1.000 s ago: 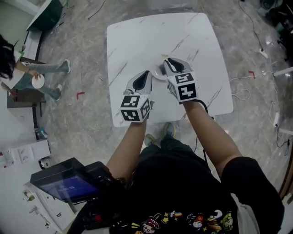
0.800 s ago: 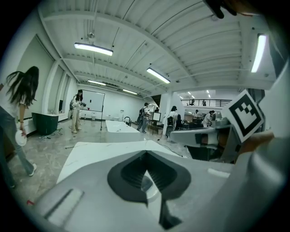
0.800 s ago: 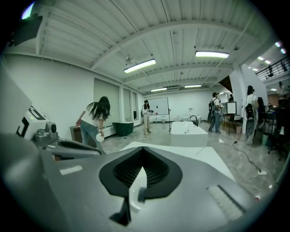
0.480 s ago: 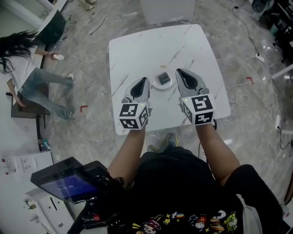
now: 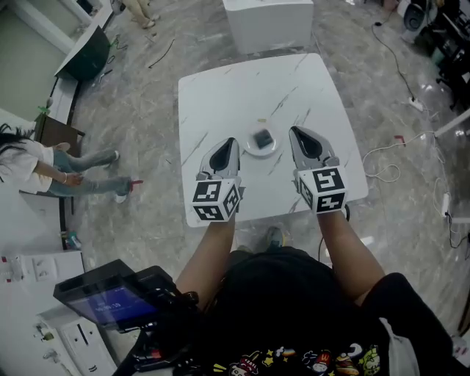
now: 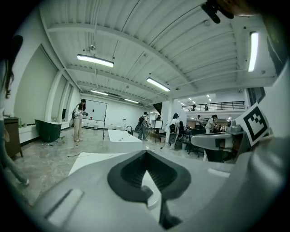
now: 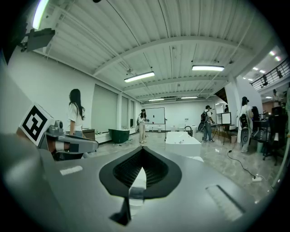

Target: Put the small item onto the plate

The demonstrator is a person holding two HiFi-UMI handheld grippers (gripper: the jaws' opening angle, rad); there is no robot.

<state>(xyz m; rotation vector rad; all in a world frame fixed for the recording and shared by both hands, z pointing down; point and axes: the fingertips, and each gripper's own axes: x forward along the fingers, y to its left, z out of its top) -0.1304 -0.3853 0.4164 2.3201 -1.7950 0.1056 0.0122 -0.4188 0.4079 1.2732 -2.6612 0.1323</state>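
A small dark item [image 5: 261, 137] lies on a round white plate [image 5: 261, 150] near the middle of the white table [image 5: 242, 81]. My left gripper [image 5: 229, 140] hovers just left of the plate and my right gripper [image 5: 295, 131] just right of it, both apart from it. Each points away from me, level with the room. In the left gripper view the left gripper [image 6: 146, 152] is shut and holds nothing. The right gripper view shows the right gripper [image 7: 142, 148] shut and holding nothing. Neither gripper view shows the plate or the item.
A white block [image 5: 268, 22] stands on the floor beyond the table's far edge. A tiny scrap [image 5: 262, 121] lies behind the plate. A person [image 5: 44, 172] is on the floor at left. Cables [image 5: 400, 70] run along the floor at right. A screen device [image 5: 110, 299] hangs at my waist.
My right gripper was over the plate a second ago and has drawn back toward me and to the right. The dark item now shows on the plate. The left gripper barely moved.
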